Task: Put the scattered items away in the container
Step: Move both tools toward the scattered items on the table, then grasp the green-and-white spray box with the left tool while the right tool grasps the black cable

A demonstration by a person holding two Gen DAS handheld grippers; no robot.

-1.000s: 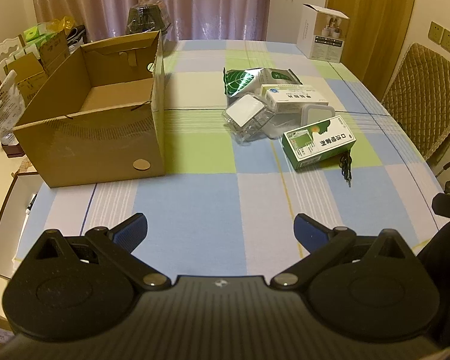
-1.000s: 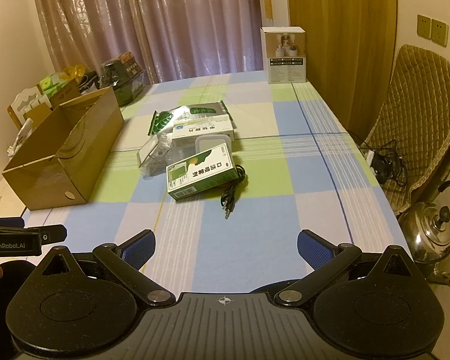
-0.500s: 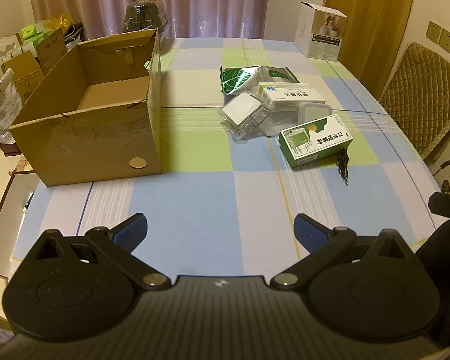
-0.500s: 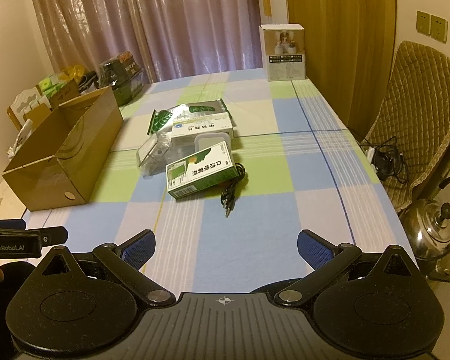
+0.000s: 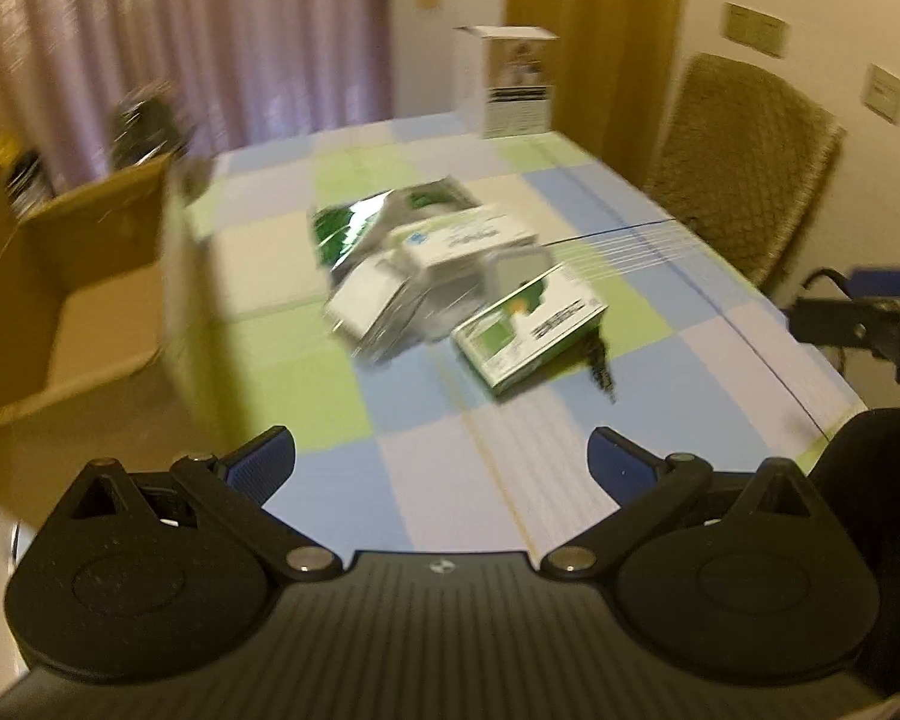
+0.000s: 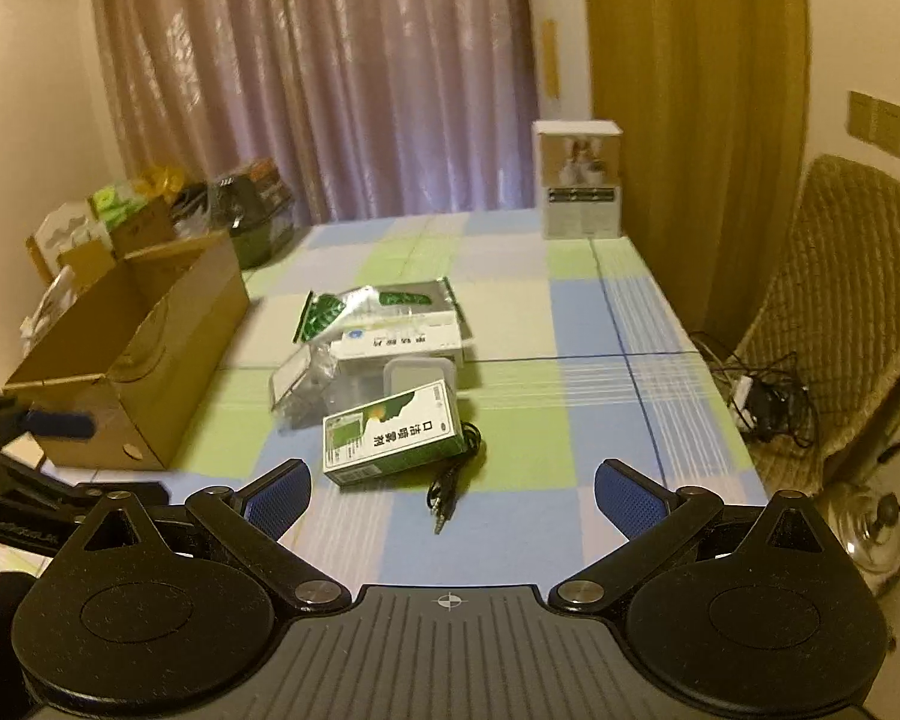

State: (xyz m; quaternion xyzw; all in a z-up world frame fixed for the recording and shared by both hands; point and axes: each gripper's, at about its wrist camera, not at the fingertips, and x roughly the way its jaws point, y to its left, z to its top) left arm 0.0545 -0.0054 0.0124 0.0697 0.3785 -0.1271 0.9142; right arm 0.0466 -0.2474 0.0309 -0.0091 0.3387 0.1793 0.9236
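Both the left tongs (image 5: 441, 459) and right tongs (image 6: 453, 492) gape wide and empty over the worktop (image 6: 600, 396), the green box (image 6: 390, 435) lying just ahead of the right pair, its long axis running left-right, cardboard container (image 6: 144, 354) far left.

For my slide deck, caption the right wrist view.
Open right gripper faces a green box, black cable and cardboard box on the checked table.

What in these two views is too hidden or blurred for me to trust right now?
- Cardboard box floor: right wrist view, its own near wall hides it; left wrist view, motion blur.
- Clear container contents: glare, too small.
- Black cable: its far end is behind the green carton.
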